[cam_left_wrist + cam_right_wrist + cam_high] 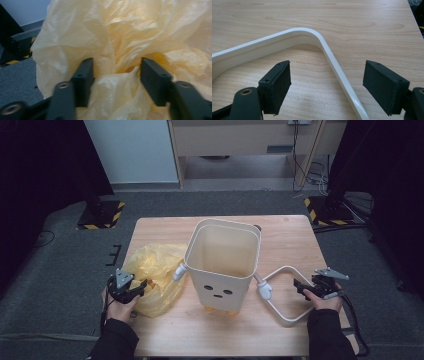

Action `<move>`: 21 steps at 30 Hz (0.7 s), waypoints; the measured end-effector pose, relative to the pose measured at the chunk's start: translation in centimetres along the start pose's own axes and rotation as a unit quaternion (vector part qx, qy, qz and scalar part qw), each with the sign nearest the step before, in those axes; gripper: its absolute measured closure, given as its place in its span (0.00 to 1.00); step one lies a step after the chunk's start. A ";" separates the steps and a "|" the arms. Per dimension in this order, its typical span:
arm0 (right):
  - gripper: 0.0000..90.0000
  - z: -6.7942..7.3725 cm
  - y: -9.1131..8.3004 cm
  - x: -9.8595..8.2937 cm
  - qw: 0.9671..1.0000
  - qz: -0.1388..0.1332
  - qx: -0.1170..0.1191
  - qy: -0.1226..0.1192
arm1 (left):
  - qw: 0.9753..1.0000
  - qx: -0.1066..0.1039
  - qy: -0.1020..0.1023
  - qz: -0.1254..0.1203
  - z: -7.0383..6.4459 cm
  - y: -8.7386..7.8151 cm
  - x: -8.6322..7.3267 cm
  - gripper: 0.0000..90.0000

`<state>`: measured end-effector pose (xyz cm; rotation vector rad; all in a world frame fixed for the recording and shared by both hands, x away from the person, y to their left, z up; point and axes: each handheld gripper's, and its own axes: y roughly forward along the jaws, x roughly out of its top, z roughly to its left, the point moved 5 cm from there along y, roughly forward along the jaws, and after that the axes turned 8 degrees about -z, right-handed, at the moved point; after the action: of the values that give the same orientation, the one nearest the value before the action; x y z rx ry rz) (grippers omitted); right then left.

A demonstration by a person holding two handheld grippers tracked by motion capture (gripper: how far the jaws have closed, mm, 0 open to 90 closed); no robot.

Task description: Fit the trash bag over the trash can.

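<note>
A crumpled yellow plastic bag [152,270] lies on the left of the wooden table [165,227]. My left gripper [131,287] is pushed into its near edge. In the left gripper view the jaws of that gripper [116,67] stand partly apart, and a fold of the bag [120,30] bulges between them. A cream bin [222,265] with a small face stands upright at the middle. A white bent frame [287,295] lies flat to its right. My right gripper [305,287] hovers wide open over that frame's corner [299,33], and one bar runs between the jaws of the right gripper [327,67].
Two small white hand-shaped pieces [264,290] join the frame to the bin's sides. Grey carpet surrounds the table, with black stands on striped bases [100,215] at the back left and back right. Bare wood [337,15] lies beyond the frame.
</note>
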<state>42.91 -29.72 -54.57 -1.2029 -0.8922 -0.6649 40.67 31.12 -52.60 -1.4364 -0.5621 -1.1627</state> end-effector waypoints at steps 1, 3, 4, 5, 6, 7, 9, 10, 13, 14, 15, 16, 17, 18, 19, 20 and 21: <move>0.25 0.0 0.0 0.0 1.000 0.000 0.000 0.000 | 1.000 0.000 0.003 0.004 0.1 0.0 -0.1 0.59; 0.25 0.0 0.0 0.0 1.000 0.000 0.000 0.000 | 1.000 0.000 0.005 0.010 0.3 0.1 -0.2 0.73; 0.25 0.0 0.0 0.0 1.000 0.000 0.000 0.000 | 1.000 0.001 0.008 0.015 0.4 0.1 -0.2 0.80; 0.25 0.0 0.0 0.0 1.000 0.000 0.000 0.000 | 1.000 0.003 0.010 0.019 0.5 0.1 -0.2 0.87; 0.25 0.0 0.0 0.0 1.000 -0.001 0.000 0.001 | 1.000 0.005 0.010 0.022 0.5 0.0 -0.1 0.92; 0.25 -0.1 0.0 0.0 1.000 -0.001 0.000 0.000 | 1.000 0.006 0.009 0.021 0.6 -0.1 0.0 0.95; 0.25 -0.1 0.0 0.0 1.000 -0.002 0.000 0.001 | 1.000 0.006 0.003 0.015 0.7 -0.5 0.3 0.97; 0.25 -0.1 0.0 0.0 1.000 -0.002 0.000 0.002 | 1.000 0.004 0.001 0.014 0.7 -0.6 0.4 0.98; 0.25 -0.1 -0.1 0.1 1.000 -0.004 0.001 0.003 | 1.000 -0.004 -0.020 -0.006 0.8 -1.4 1.2 0.98; 0.25 -0.1 -0.1 0.1 1.000 -0.004 0.001 0.005 | 0.999 -0.006 -0.030 -0.014 0.9 -1.7 1.5 0.98; 0.25 -0.1 -0.1 0.1 1.000 -0.004 0.001 0.004 | 0.999 -0.008 -0.037 -0.020 0.9 -1.9 1.8 0.98; 0.25 -0.1 -0.1 0.1 1.000 -0.004 0.001 0.005 | 0.999 -0.011 -0.043 -0.029 0.9 -2.3 2.1 0.98; 0.25 -0.1 -0.1 0.1 1.000 -0.004 0.001 0.005 | 0.998 -0.011 -0.049 -0.041 0.9 -2.8 2.5 0.98; 0.25 -0.1 -0.1 0.1 1.000 -0.005 0.001 0.005 | 0.997 -0.013 -0.054 -0.050 1.0 -3.1 2.8 0.98; 0.25 -0.2 -0.1 0.1 1.000 -0.005 0.000 0.004 | 0.996 -0.014 -0.062 -0.060 1.1 -3.5 3.1 0.98; 0.25 -0.2 -0.1 0.1 1.000 -0.005 0.000 0.004 | 0.995 -0.015 -0.069 -0.067 1.2 -3.8 3.3 0.98; 0.25 -0.2 -0.1 0.1 1.000 -0.005 0.000 0.004 | 0.994 -0.015 -0.077 -0.076 1.3 -4.0 3.6 0.98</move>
<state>42.92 -29.93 -54.44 -1.1951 -0.8930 -0.6774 39.07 32.31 -47.41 -1.5397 -0.7765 -1.1900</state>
